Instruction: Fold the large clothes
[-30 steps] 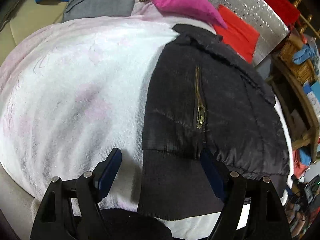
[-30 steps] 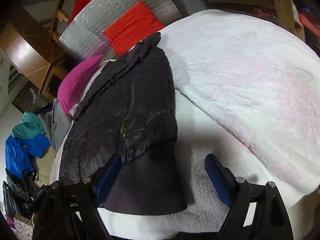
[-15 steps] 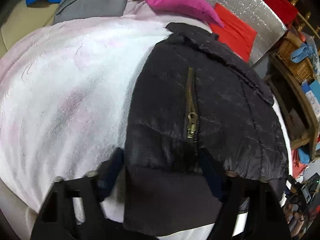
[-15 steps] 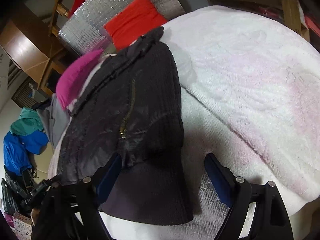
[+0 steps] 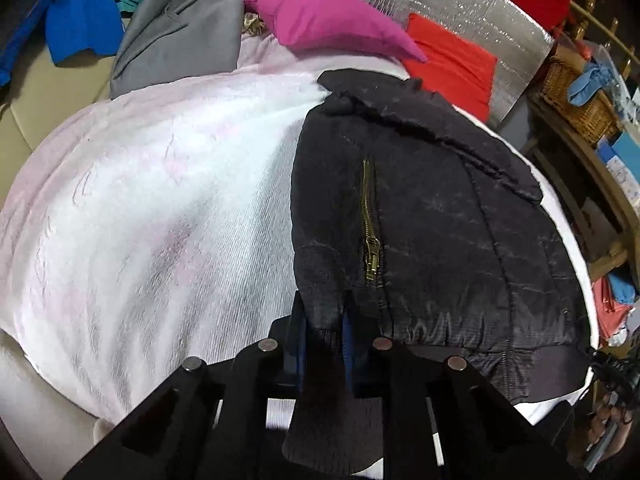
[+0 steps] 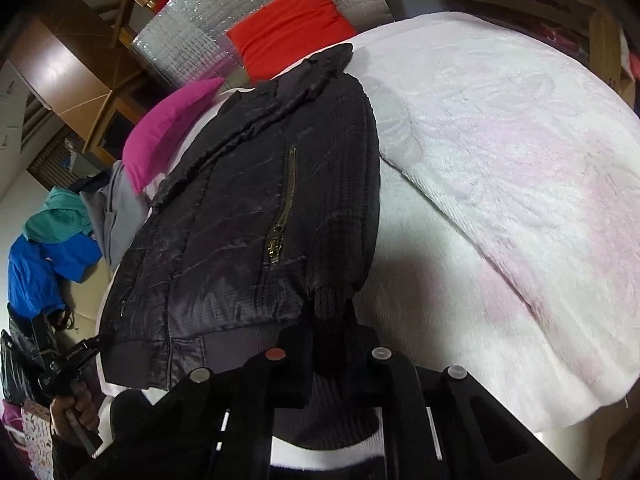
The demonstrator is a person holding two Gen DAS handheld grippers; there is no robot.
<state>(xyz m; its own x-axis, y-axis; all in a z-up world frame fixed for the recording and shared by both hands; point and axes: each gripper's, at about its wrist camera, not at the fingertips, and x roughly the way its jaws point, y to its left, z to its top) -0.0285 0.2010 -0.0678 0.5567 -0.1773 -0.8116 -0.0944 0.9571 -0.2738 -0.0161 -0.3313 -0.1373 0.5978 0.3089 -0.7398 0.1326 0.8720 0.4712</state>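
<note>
So I've got the black quilted jacket with the brass zipper [image 5: 420,216] lying flat on the white-and-pink fluffy blanket [image 5: 160,200] that covers the bed, collar end pointing toward the magenta pillow [image 5: 328,20] and the red cushion [image 5: 452,60]. My left hand-held gripper [image 5: 324,344] is closing, and the pads already pinch the ribbed knit hem at the jacket's near corner. My right hand-held gripper [image 6: 332,344] is clenched tight on the ribbed hem at the other near corner. A grey garment [image 5: 180,36] sits piled behind the blanket.
</note>
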